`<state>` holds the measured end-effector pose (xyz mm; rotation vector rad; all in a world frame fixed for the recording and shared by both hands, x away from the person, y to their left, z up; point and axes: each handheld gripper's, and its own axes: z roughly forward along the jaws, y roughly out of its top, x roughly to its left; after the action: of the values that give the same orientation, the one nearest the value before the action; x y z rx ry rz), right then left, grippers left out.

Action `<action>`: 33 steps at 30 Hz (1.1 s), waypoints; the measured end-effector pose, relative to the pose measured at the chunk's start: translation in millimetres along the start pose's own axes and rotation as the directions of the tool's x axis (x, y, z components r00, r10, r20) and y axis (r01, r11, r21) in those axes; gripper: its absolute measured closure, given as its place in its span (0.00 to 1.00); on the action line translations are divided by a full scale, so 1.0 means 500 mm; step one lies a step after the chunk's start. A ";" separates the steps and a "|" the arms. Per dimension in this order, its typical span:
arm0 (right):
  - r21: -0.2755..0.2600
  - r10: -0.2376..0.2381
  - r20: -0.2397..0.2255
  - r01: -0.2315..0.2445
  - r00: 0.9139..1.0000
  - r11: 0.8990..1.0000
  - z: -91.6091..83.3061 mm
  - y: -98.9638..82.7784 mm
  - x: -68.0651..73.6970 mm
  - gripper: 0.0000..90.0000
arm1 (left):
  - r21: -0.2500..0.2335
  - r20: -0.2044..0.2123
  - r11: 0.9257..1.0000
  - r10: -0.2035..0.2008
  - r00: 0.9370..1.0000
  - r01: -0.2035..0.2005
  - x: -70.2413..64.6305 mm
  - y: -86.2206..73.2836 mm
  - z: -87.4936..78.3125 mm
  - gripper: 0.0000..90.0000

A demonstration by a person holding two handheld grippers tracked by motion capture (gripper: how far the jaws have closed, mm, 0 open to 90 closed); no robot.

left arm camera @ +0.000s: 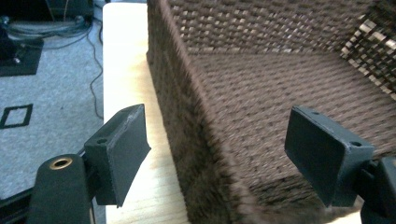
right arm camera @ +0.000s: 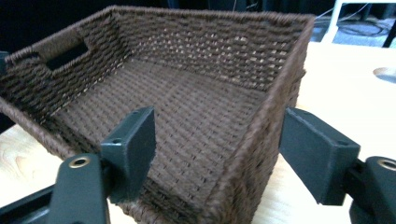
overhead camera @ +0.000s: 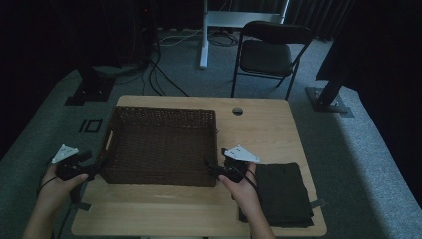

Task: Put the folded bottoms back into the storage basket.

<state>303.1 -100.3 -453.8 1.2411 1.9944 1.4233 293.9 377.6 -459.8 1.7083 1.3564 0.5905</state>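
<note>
The left gripper (overhead camera: 92,171) sits at the left near corner of the basket (overhead camera: 160,147). Its jaws are spread wide, one on each side of the left wall, not pressing it. The basket stands in the middle of the table (overhead camera: 268,134), a bit to the left. It is woven, brown and empty, so it is likely light and fairly stiff (the walls may bend a little). It looks rough, not slippery. The rim of a side wall, or the handle hole (right arm camera: 67,53), is a good place to pinch. The right gripper (overhead camera: 213,172) is at the basket's right near corner, jaws also spread, with the right wall between them. A folded dark cloth (overhead camera: 283,194) lies right of the basket.
</note>
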 end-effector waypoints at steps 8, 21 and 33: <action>-0.031 -0.032 -0.016 0.031 0.999 0.999 -0.023 0.019 -0.016 0.15 | -0.046 0.003 0.999 -0.020 1.000 0.021 -0.017 0.023 -0.024 0.21; -0.027 -0.074 0.011 0.074 0.997 0.997 -0.050 0.026 -0.037 0.14 | -0.058 0.031 0.998 0.018 0.999 -0.016 -0.064 0.045 -0.027 0.21; -0.037 -0.063 0.074 0.065 0.995 0.997 -0.085 0.028 -0.083 0.13 | -0.045 0.125 0.998 0.050 0.991 -0.045 -0.130 0.053 0.001 0.21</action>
<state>300.1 -156.8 -430.9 1.1841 1.9311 1.3615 289.2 314.9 -429.0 1.7185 1.2090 0.5248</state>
